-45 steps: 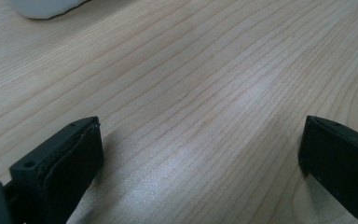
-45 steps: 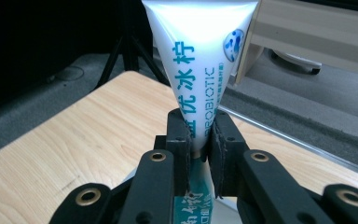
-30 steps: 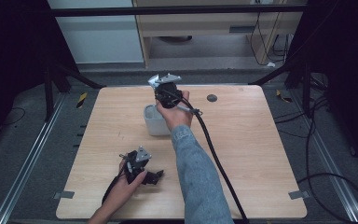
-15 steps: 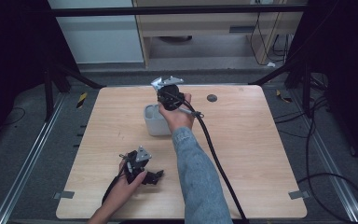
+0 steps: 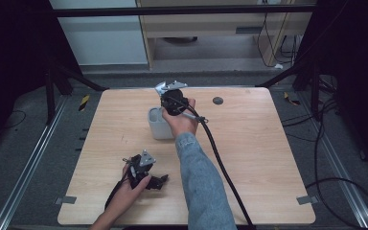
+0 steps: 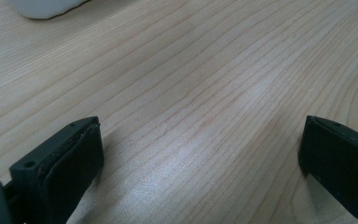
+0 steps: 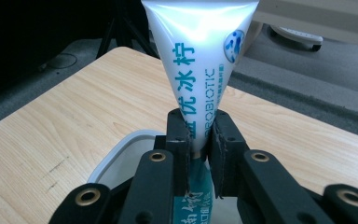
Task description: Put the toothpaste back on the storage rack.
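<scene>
My right gripper (image 7: 200, 128) is shut on a white toothpaste tube (image 7: 200, 60) with blue print, gripping it near its lower, narrow part. The tube stands upright, its flat wide end up, over a white cup (image 7: 116, 158). In the high view the right gripper (image 5: 172, 101) hovers at the right rim of the cup (image 5: 157, 124), mid-table toward the back. My left gripper (image 5: 154, 181) lies low on the table near the front left. Its jaws are wide apart, with bare wood between them (image 6: 200, 154). The cup's base (image 6: 42, 7) shows farther off.
A small dark round disc (image 5: 217, 100) lies on the wooden table (image 5: 268, 158) at the back right. The right gripper's black cable (image 5: 220, 163) trails across the table to the front edge. Dark frame legs and a cabinet stand beyond the far edge.
The right gripper with the tube has shifted very slightly down and toward the cup. The left gripper has stayed put.
</scene>
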`<state>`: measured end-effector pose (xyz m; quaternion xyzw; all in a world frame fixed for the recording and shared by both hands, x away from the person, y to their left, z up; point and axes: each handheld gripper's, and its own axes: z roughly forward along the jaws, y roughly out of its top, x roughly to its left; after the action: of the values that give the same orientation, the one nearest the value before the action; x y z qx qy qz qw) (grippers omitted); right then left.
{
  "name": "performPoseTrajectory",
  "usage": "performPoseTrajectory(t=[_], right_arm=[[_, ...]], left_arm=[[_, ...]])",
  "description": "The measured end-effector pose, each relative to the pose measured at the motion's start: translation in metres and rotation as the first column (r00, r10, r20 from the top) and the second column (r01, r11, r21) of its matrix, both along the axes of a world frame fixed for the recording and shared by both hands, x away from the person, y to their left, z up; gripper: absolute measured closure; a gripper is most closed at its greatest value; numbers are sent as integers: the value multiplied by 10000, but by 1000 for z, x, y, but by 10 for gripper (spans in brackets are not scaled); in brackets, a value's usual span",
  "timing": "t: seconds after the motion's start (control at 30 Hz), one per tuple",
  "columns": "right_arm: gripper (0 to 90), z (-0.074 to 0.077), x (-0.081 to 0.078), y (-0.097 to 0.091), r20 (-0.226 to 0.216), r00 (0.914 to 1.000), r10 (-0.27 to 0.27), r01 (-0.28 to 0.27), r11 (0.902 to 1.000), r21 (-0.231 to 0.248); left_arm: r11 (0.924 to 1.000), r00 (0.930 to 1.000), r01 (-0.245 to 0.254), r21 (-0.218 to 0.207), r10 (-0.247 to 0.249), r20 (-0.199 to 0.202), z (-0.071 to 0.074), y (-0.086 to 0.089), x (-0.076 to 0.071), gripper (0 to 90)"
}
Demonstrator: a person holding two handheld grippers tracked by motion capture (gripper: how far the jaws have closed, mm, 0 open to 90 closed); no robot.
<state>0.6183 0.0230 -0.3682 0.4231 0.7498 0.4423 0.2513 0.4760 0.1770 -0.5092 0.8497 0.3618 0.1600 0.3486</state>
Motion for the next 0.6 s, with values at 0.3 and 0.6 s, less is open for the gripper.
performPoseTrajectory(t=[0.3,0.6], right_arm=[[792,-9,-1,2,-151,9999,15,-17,10000,-88],[792,-13,-1,1,-274,9996,-3,-2,9999,-168]], left_arm=[[10000,10000,0,-1,0,-2,0,0,0,0],[10000,10000,-1,0,1,1,0,0,0,0]])
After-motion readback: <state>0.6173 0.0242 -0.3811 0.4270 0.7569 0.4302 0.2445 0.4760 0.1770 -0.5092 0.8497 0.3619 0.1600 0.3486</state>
